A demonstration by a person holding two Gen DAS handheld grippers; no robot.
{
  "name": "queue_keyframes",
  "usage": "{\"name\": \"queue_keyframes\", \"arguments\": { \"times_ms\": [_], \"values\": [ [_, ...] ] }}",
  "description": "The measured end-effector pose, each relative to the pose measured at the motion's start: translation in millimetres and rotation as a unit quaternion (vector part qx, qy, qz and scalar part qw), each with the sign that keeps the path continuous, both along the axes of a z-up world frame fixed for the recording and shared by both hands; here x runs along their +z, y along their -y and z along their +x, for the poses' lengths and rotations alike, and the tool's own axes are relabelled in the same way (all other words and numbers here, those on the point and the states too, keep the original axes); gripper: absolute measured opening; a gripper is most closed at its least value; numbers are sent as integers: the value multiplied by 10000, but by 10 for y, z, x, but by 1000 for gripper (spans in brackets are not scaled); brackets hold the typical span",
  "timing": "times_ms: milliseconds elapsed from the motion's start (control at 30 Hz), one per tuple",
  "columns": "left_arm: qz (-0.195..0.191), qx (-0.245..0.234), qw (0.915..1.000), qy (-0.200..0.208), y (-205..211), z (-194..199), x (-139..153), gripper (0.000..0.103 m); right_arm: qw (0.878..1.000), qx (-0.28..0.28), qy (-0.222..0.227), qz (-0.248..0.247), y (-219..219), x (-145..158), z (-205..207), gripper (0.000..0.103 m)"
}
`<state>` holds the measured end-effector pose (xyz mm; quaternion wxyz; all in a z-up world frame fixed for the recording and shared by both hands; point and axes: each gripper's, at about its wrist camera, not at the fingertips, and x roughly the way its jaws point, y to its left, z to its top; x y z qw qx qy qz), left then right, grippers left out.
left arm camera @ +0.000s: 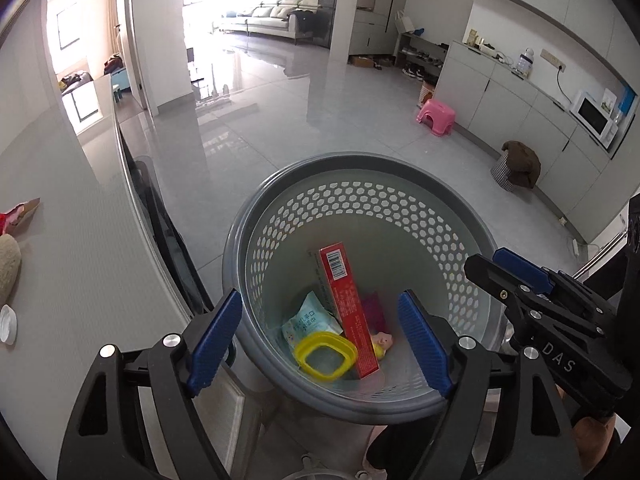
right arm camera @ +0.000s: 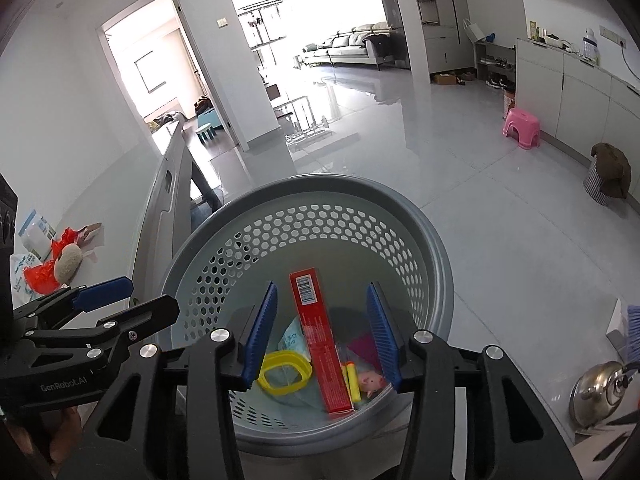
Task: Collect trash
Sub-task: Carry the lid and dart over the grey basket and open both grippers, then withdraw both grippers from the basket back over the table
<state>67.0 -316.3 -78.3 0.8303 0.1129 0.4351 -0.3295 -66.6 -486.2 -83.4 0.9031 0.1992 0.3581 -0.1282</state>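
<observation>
A grey perforated trash basket (left arm camera: 280,176) stands beside the table; it also shows in the right wrist view (right arm camera: 440,264). Inside lie a red box (left arm camera: 348,304), a yellow ring lid (left arm camera: 324,354), a light blue wipes packet (left arm camera: 308,318) and a small pink pig toy (right arm camera: 370,382). My left gripper (left arm camera: 320,340) is open and empty above the basket. My right gripper (right arm camera: 322,336) is open and empty above it too, and shows at the right of the left wrist view (left arm camera: 508,268). More trash stays on the table: red wrappers (right arm camera: 40,276) and a beige lump (right arm camera: 68,262).
The grey table (left arm camera: 80,260) lies to the left with a white bottle cap (left arm camera: 8,324). A pink stool (left arm camera: 436,116) and a covered bin (left arm camera: 516,164) stand on the tiled floor by the cabinets. A steel kettle (right arm camera: 600,392) sits at the lower right.
</observation>
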Motion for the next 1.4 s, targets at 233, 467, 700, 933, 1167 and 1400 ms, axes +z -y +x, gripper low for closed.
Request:
{"name": "queue_keyframes", "arguments": {
  "times_ms": [233,467,700,933,1167,1400],
  "values": [
    [13,101,9999,83,-120,-85,38,78,10000,52,68,39,-58,44,-69,56],
    [85,356,9991,223,-428,-100,121,80,9996,199,197,-14,-278,139,-102,70],
    [130,910,9946,475,-984,-35,251,84,9974,602,366,-112,-675,296,11,80],
    [193,1591,9853,596,-1688,147,320,84,9914,1212,477,-158,-1197,475,328,83],
    [274,2390,9683,674,-2455,314,368,84,9814,1854,410,-291,-1819,553,758,83],
    [377,3053,9491,675,-3141,422,329,84,9701,2350,274,-539,-2450,531,1106,83]
  ]
}}
